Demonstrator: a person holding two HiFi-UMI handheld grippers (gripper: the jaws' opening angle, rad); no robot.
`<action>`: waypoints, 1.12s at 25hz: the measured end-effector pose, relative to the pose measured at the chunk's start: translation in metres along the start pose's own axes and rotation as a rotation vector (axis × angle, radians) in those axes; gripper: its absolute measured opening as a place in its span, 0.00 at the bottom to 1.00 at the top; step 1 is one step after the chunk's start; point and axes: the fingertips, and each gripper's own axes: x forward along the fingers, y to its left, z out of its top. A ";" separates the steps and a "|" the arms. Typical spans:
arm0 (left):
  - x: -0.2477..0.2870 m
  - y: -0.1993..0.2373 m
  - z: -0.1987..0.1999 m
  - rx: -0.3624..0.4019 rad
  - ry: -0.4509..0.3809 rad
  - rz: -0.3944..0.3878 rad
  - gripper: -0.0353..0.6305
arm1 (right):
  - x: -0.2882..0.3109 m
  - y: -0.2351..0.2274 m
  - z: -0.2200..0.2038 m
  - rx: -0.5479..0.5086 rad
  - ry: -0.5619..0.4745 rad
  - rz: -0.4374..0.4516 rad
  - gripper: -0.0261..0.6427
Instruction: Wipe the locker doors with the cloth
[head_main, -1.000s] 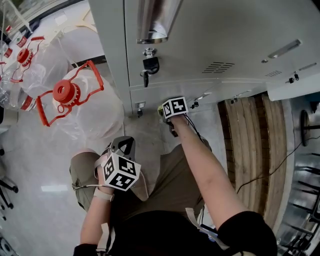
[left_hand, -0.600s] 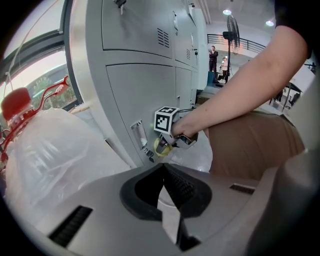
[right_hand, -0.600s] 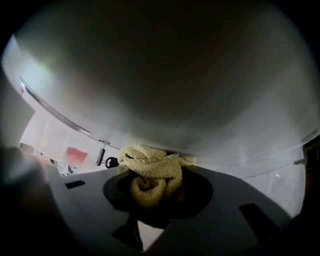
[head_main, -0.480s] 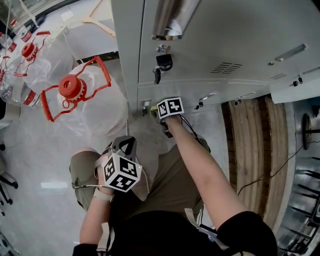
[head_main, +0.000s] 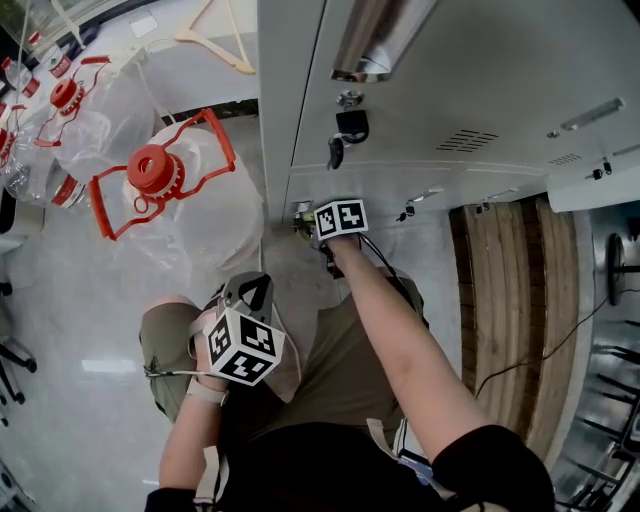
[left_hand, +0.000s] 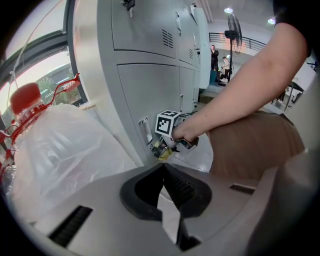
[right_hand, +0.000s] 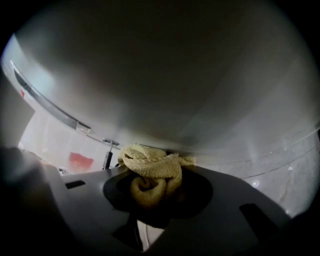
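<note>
Now: cloth at the lower locker door's left edge

Clamped in the right gripper (right_hand: 150, 186), the bunched yellow cloth (right_hand: 151, 167) bulges out ahead of the jaws and touches the lower locker door (head_main: 400, 180) at its left edge, beside the small latch there. Nearly all of that door's face lies to the right of the cloth, so the coming stroke probably runs that way. The left gripper (left_hand: 168, 186) hangs well back from the door near the person's knee, jaws together on nothing, so the right one is nearer.
</note>
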 end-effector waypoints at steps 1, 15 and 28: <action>0.000 0.000 0.000 0.001 0.001 0.000 0.07 | 0.001 0.001 -0.001 0.009 -0.003 0.012 0.23; 0.000 0.007 -0.006 -0.010 0.017 0.012 0.07 | 0.014 0.012 -0.001 0.153 -0.077 0.260 0.23; 0.000 0.010 -0.010 0.005 0.035 0.033 0.07 | 0.037 0.017 -0.007 0.122 -0.017 0.249 0.23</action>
